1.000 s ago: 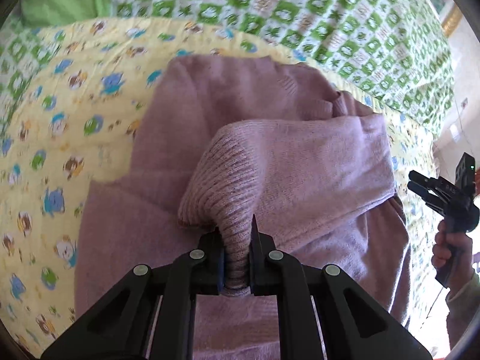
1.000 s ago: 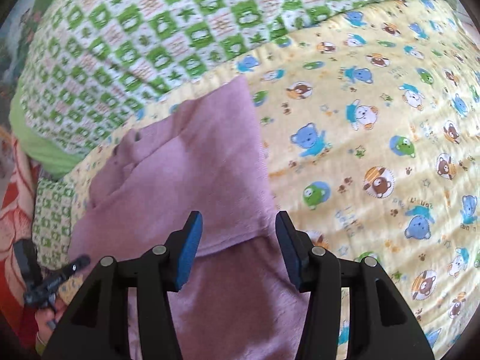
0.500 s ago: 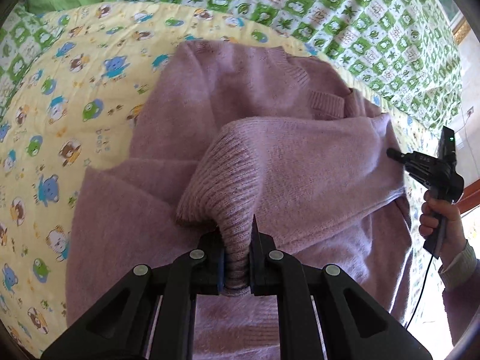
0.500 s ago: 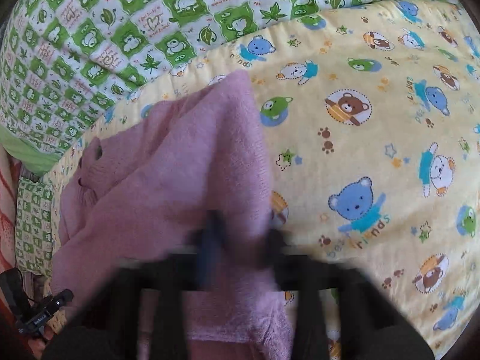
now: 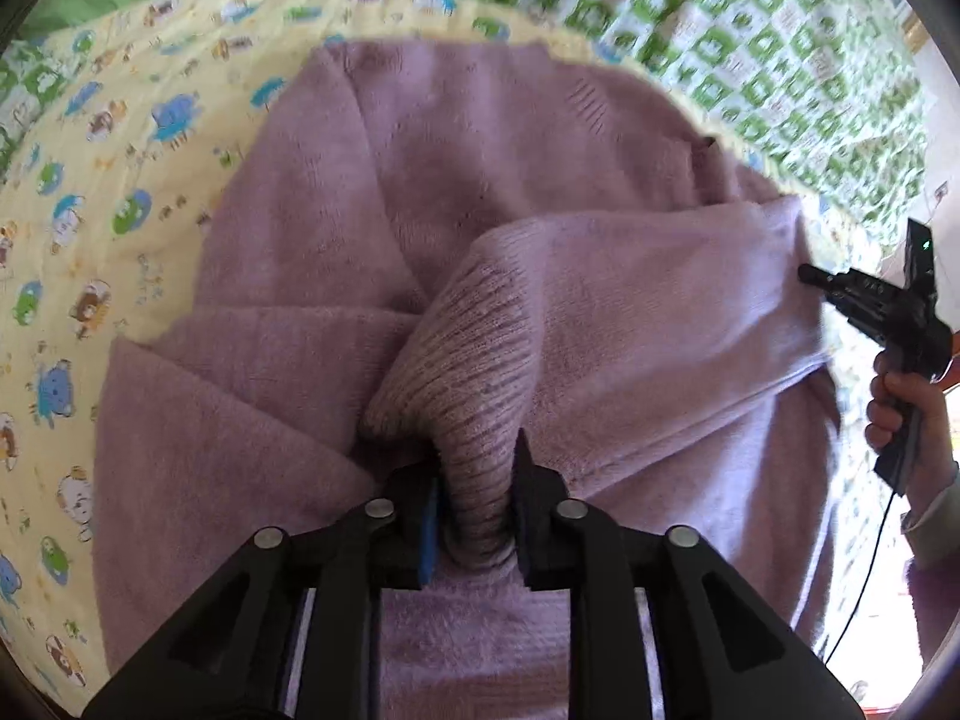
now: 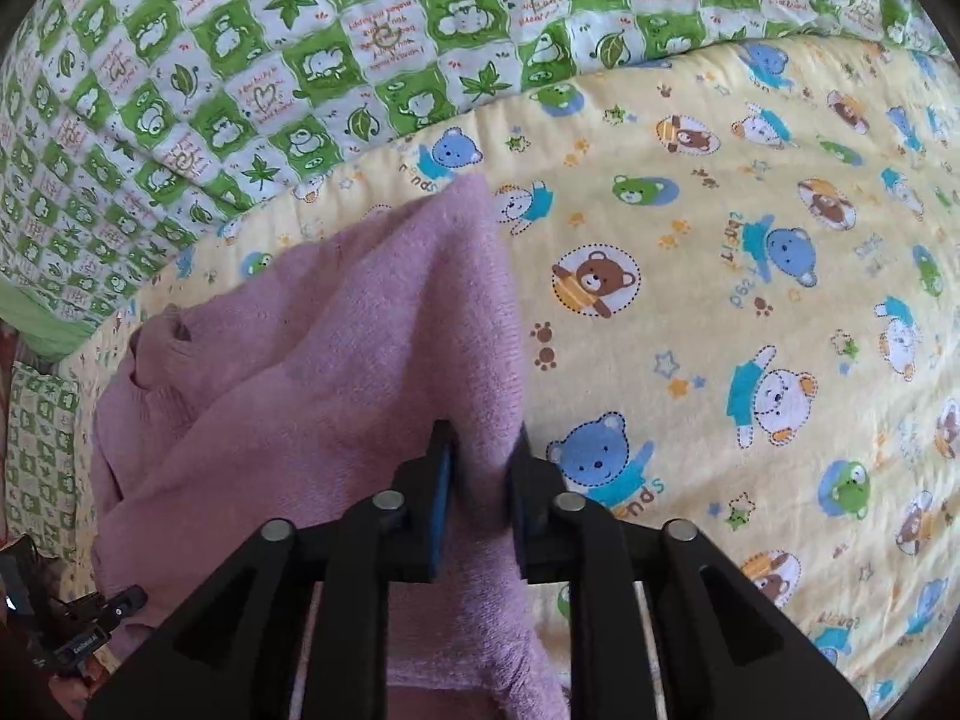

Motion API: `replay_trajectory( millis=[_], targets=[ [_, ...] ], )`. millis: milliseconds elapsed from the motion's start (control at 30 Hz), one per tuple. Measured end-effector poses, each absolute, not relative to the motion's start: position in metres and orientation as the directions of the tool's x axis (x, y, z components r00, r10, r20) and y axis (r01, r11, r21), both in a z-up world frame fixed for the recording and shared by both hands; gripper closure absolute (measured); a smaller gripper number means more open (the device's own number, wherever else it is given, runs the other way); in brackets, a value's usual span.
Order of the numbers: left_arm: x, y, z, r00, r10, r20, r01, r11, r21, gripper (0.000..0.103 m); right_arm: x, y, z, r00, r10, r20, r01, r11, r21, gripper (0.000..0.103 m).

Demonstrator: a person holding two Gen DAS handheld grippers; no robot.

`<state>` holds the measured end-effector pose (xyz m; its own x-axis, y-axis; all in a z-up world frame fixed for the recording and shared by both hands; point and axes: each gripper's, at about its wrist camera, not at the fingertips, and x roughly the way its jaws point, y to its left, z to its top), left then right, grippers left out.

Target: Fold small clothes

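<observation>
1. Your task's thing is a small mauve knitted sweater [image 5: 480,192], fuzzy and soft, lying on a pale yellow blanket printed with cartoon bears [image 6: 750,312]. That blanket covers a bed, over a green-and-white checked quilt [image 6: 270,60] that runs along the far side.

2. Your left tongs [image 5: 477,510] have the ribbed cuff of a sleeve [image 5: 474,396] between their jaws. The jaws are opening, and a blue pad shows beside the knit on one side, so the grip is loosening; the cuff sits between them but no longer looks pinched.

3. Your right tongs [image 6: 480,492] straddle the sweater's side edge, a fold of mauve fabric standing up between the jaws. These jaws are opening too. The fabric fills the gap, yet I cannot tell for certain whether the pads press it.

4. The relation that matters: the sleeve lies crosswise over the sweater's body, its long axis running from the cuff at your left tongs out toward the far side, where your right hand [image 5: 900,396] holds the other tongs in the left wrist view. The sweater's body stretches away from both tongs toward the quilt.

5. My judgement: the left hand is nearer the cuff, so it sets where the sleeve lands; the right hand is nearer the outer edge.
</observation>
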<state>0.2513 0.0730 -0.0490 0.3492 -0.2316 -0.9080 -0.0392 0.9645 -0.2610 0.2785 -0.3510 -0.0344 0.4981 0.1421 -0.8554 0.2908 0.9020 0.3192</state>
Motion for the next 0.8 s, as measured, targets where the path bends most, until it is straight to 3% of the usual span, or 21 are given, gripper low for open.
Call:
replay_trajectory(
  millis=[167, 300, 533, 633, 800],
  targets=[
    [0.228, 0.081, -0.017, 0.398, -0.223, -0.89, -0.045, 0.964, -0.262, 0.076, 0.256, -0.34, 0.002, 0.566, 0.147, -0.811, 0.273, 0.895, 0.353, 0.076],
    [0.2, 0.095, -0.003, 0.407, -0.218, -0.887, -0.084, 0.958, -0.274, 0.074, 0.23, -0.3, 0.019, 0.579, 0.266, -0.771, 0.166, 0.887, 0.431, 0.063],
    [0.142, 0.127, -0.01, 0.393, -0.168, -0.904, -0.161, 0.955, -0.248, 0.047, 0.183, -0.191, 0.0, 0.425, 0.504, -0.752, -0.035, 0.839, 0.542, 0.055],
    [0.119, 0.14, -0.017, 0.377, -0.157, -0.913, -0.179, 0.955, -0.238, 0.044, 0.169, -0.155, -0.015, 0.356, 0.552, -0.754, -0.063, 0.819, 0.57, 0.054],
    [0.109, 0.107, -0.014, 0.39, -0.088, -0.917, -0.021, 0.994, -0.105, 0.039, 0.161, -0.123, -0.027, 0.313, 0.561, -0.766, -0.064, 0.817, 0.573, 0.054]
  ],
)
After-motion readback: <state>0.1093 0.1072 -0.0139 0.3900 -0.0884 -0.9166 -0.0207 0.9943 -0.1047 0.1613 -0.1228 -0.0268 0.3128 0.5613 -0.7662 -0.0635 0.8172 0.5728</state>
